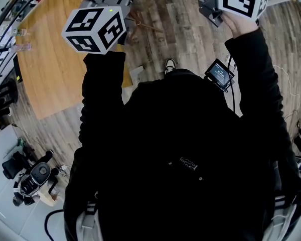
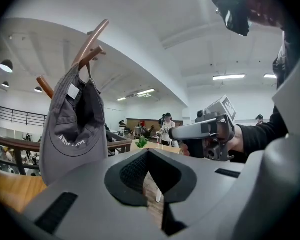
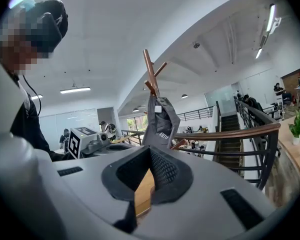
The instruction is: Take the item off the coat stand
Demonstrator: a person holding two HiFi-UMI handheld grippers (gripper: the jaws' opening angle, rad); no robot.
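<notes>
My left gripper [image 2: 147, 153] is clenched, its jaws pressed together with nothing between them. My right gripper [image 3: 150, 149] is clenched the same way and is empty too. I hold both out in front of me, roughly level, side by side and apart, above the wood floor [image 1: 160, 14]. The grey cap [image 2: 72, 129] hangs on the wooden coat stand [image 2: 90, 46], caught on one of its upturned pegs, with its hollow inside and a white label turned toward my left gripper. In the left gripper view the cap sits up and to the left of the jaws. In the right gripper view it hangs just above them, near the middle. Both grippers are apart from the cap and the stand. Behind the stand runs a railing [image 3: 230, 134] with a wooden handrail.
</notes>
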